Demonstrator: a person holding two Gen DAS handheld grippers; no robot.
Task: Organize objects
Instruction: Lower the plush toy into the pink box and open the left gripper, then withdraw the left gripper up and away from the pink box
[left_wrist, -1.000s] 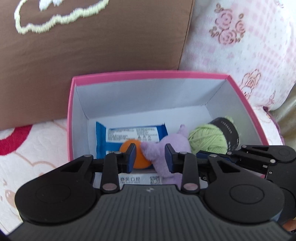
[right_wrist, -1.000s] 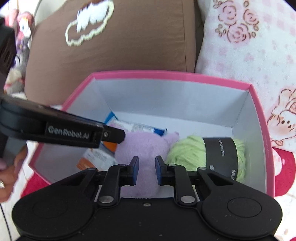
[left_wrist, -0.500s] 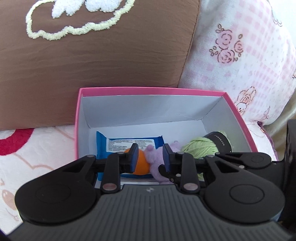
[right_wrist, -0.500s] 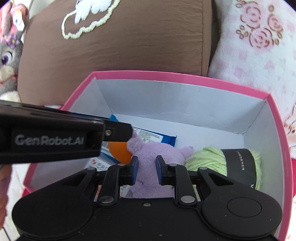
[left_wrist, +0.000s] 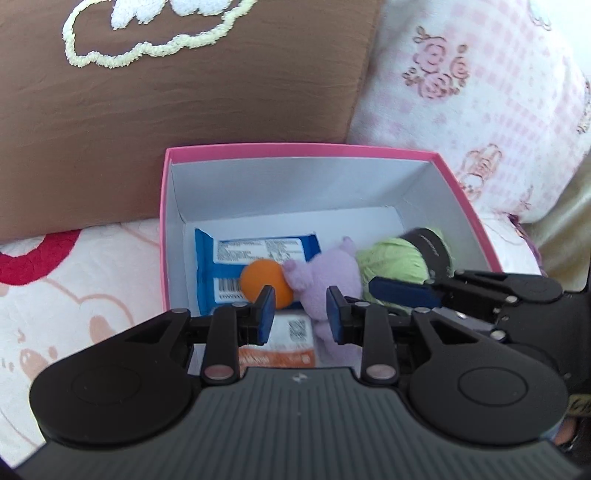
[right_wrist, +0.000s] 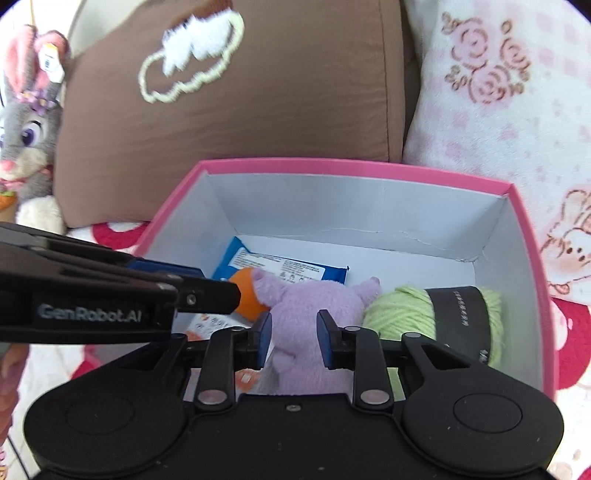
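Right wrist view: the right gripper (right_wrist: 293, 341), jaws opening and empty, hovers over the pink cardboard box (right_wrist: 332, 168) above the lilac plush toy (right_wrist: 306, 314), green yarn ball (right_wrist: 402, 314) to its right, while the left gripper (left_wrist: 300, 318) likewise opens, grasping nothing.

"GenRobot.AI" stood in grey on the left gripper's (right_wrist: 225, 293) black side; the other print was unreadable.

Both wrist views look steeply down, close in, toward 12 o'clock — sharing the pink box (left_wrist: 295, 150) (right_wrist: 332, 164).
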